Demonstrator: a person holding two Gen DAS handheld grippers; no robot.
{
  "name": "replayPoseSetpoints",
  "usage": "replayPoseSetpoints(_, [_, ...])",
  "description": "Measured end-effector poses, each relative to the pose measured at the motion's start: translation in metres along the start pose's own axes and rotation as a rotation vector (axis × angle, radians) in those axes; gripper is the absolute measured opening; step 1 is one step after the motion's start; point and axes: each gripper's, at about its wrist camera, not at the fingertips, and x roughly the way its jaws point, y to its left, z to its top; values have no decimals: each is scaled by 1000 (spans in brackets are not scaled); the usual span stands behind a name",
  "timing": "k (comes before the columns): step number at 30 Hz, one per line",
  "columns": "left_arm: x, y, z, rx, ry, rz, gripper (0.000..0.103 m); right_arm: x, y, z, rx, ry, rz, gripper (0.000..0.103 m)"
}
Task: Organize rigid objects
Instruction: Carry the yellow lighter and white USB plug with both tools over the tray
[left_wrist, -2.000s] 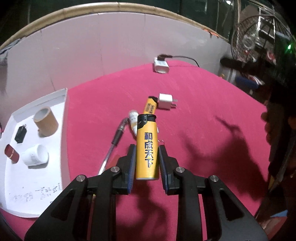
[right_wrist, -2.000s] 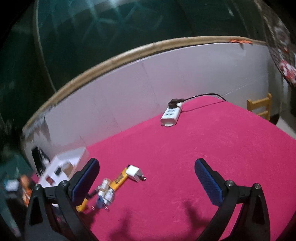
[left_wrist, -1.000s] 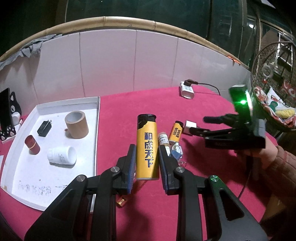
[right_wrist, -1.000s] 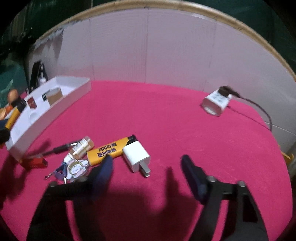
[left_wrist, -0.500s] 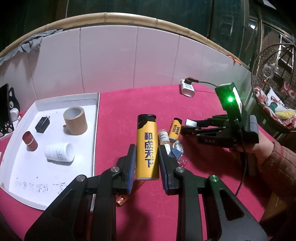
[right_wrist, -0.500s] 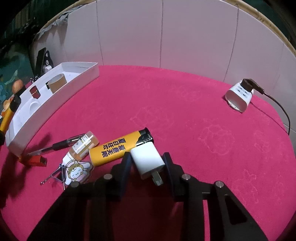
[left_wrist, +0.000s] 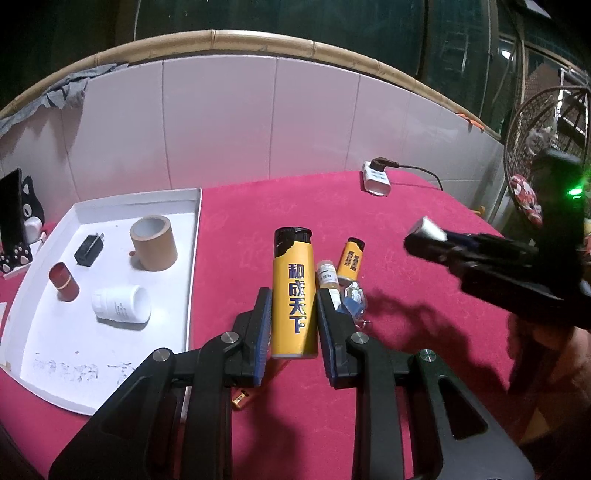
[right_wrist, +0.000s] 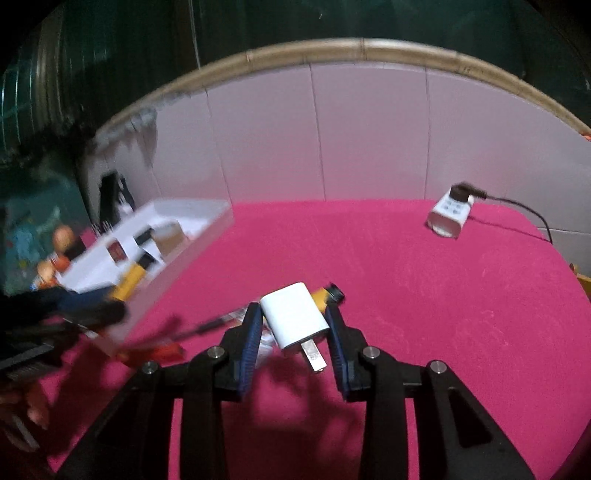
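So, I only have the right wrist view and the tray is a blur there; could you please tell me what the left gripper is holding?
Observer: The left gripper has its fingers closed on a yellow lighter, black cap pointing away from the camera.
Operator: Thank you. What is already in the tray?
Observer: The tray holds four things: a cardboard tube, a black plug, a red cylinder and a white bottle.
Operator: Are they all standing?
Observer: No, the white bottle lies on its side; the tube and the red cylinder stand upright.
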Motion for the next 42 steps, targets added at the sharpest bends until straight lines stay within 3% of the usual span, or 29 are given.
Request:
replayPoseSetpoints(7, [-11,2,5,-2,-36,23,23,-28,20,10,2,-91,1,34])
replayPoseSetpoints(17, [-30,10,8,-21,-85,44,23,-52,36,15,1,-141,9,34])
replayPoseSetpoints(42, [-82,55,8,-83,-196,130,23,-64,91,39,-77,-197,81,34])
